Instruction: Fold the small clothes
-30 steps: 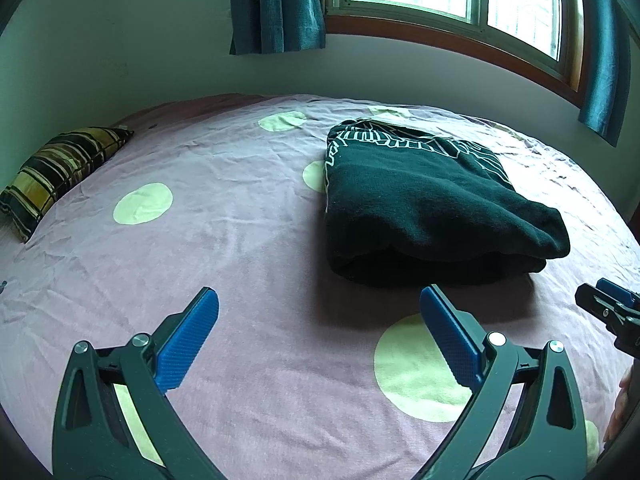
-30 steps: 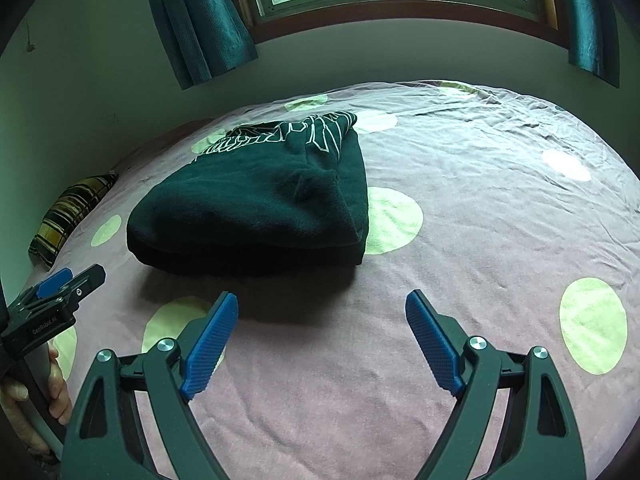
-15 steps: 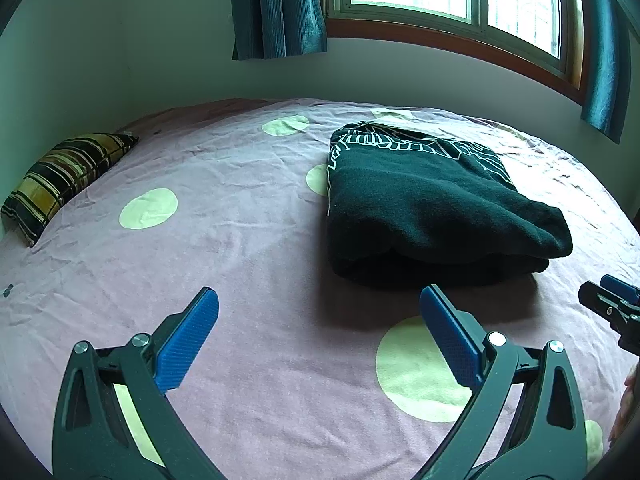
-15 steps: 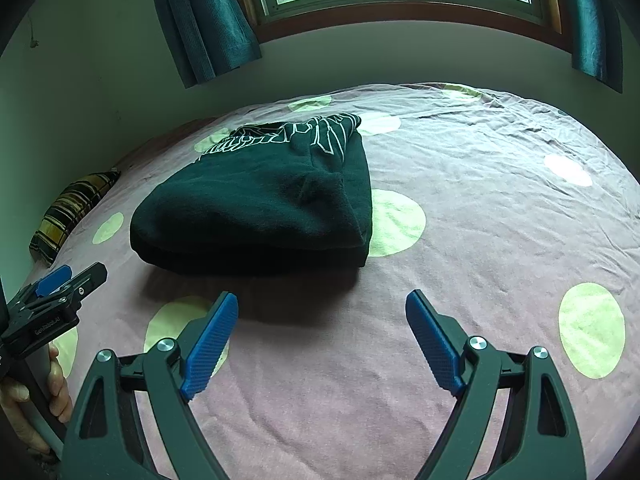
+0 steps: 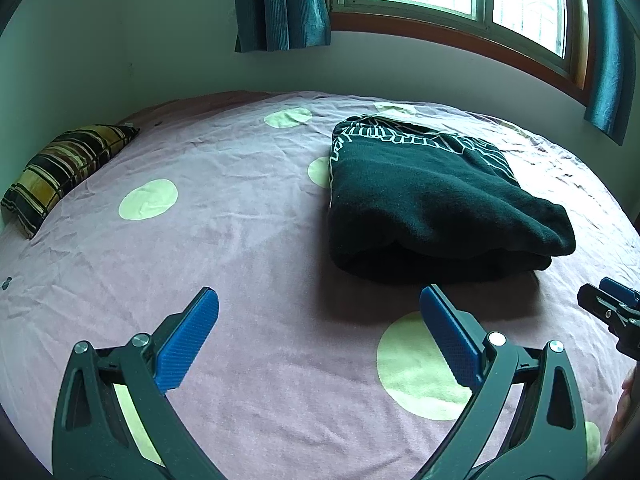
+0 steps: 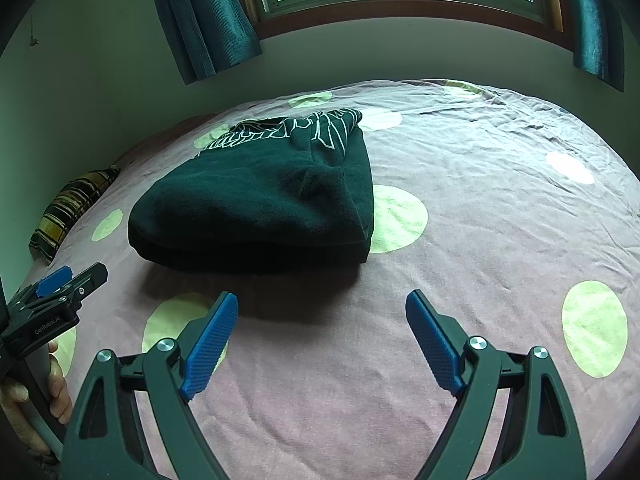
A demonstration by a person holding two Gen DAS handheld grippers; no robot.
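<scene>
A: Big picture w/ the bed sheet (image 5: 248,248)?

B: Purple, green dots, covers the whole mattress; it's my work surface. Dark garment (image 5: 432,200) sits mid-sheet, nearer the window wall, already a thick folded bundle, white print on the far end.

A: Anything else on it?

B: Striped pillow (image 5: 60,168) at the sheet's left edge by the wall, well apart from the garment.

A: Grippers?

B: Both on my side of the garment, not touching it. Left gripper (image 5: 320,320) jaws spread wide, empty. Right gripper (image 6: 322,320) same, wide apart, nothing held. I reckon the fold's done.
</scene>
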